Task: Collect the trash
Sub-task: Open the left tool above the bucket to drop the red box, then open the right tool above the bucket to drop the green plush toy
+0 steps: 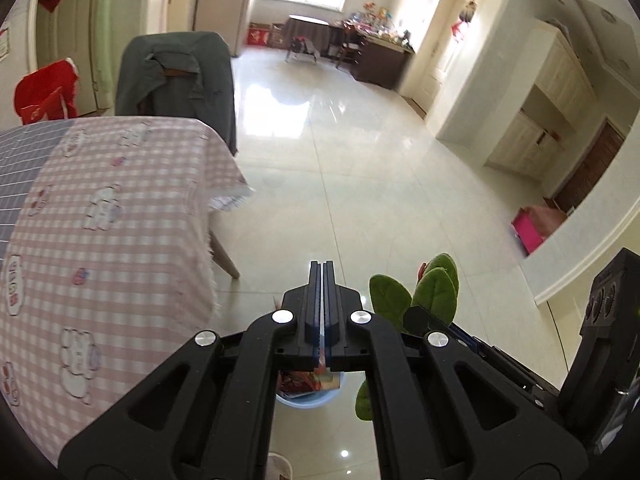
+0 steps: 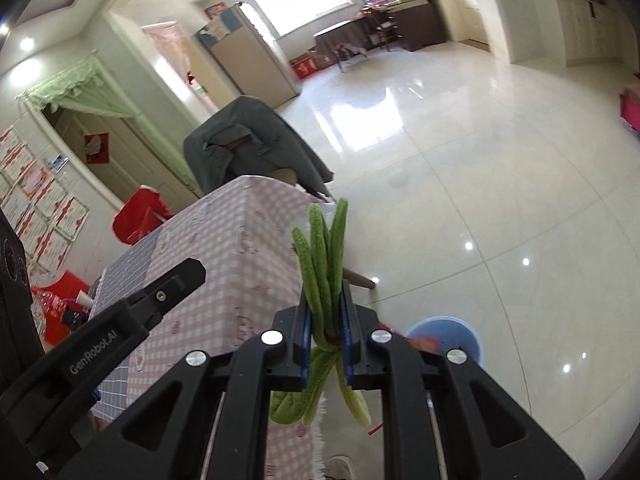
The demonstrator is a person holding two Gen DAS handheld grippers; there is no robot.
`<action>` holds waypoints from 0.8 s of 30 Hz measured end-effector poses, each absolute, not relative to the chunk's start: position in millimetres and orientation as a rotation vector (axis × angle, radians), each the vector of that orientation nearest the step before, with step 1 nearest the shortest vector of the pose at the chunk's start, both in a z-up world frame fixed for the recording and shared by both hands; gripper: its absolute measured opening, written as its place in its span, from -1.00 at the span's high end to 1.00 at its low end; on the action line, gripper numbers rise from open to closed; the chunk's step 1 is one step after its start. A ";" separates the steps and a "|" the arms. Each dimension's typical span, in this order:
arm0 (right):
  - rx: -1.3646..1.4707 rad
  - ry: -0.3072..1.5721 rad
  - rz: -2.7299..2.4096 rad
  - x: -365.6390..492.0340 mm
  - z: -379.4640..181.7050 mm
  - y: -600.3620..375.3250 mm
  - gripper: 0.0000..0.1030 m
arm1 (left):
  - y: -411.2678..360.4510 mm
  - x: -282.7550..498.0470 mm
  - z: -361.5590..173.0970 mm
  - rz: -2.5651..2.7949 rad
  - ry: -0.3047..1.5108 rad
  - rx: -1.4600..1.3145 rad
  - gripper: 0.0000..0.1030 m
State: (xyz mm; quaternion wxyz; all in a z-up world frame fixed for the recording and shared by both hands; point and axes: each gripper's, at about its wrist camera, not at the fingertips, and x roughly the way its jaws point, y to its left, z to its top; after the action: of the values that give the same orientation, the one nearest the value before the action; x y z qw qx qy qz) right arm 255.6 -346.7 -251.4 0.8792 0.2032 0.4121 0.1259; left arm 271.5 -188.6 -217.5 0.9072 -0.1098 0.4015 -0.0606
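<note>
My right gripper (image 2: 325, 300) is shut on a bunch of green leaves (image 2: 322, 256), which stick up past the fingertips and hang down behind them. The same leaves (image 1: 434, 288) show at the right of the left wrist view. My left gripper (image 1: 322, 270) is shut with nothing between its jaws, held above the floor beside the table. A light blue bin (image 2: 456, 334) stands on the floor below, with colourful wrappers inside; its rim (image 1: 308, 400) shows under the left gripper. The left gripper's body (image 2: 160, 296) crosses the right wrist view.
A table with a pink checked cloth (image 1: 104, 216) stands at the left, its leg (image 1: 226, 258) near the bin. A chair draped in a grey jacket (image 1: 180, 76) is behind it. Glossy tiled floor (image 1: 380, 168) stretches ahead. A pink box (image 1: 530, 228) sits at the right wall.
</note>
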 end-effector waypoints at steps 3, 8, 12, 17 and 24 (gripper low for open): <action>0.440 0.874 0.226 252.9 -262.3 -366.5 0.75 | -206.7 278.5 -229.3 -0.146 0.869 -0.218 0.98; 0.467 0.898 0.177 248.6 -275.6 -388.1 0.75 | -224.5 285.9 -246.5 -0.183 0.954 -0.211 0.98; 0.474 0.903 0.171 248.9 -279.8 -394.9 0.75 | -235.0 291.5 -260.1 -0.200 1.033 -0.202 0.97; 0.473 0.898 0.179 250.9 -279.1 -394.3 0.75 | -236.3 294.7 -268.1 -0.180 1.074 -0.176 0.95; 0.445 0.882 0.197 254.4 -270.4 -388.5 0.75 | -220.4 301.9 -272.1 -0.121 1.109 -0.159 0.94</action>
State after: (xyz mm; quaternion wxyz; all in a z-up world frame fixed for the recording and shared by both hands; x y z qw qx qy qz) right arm 254.4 -388.5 -270.4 0.8758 0.2133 0.4227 0.0942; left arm 301.9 -220.4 -272.1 0.8455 -0.0754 0.5255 -0.0574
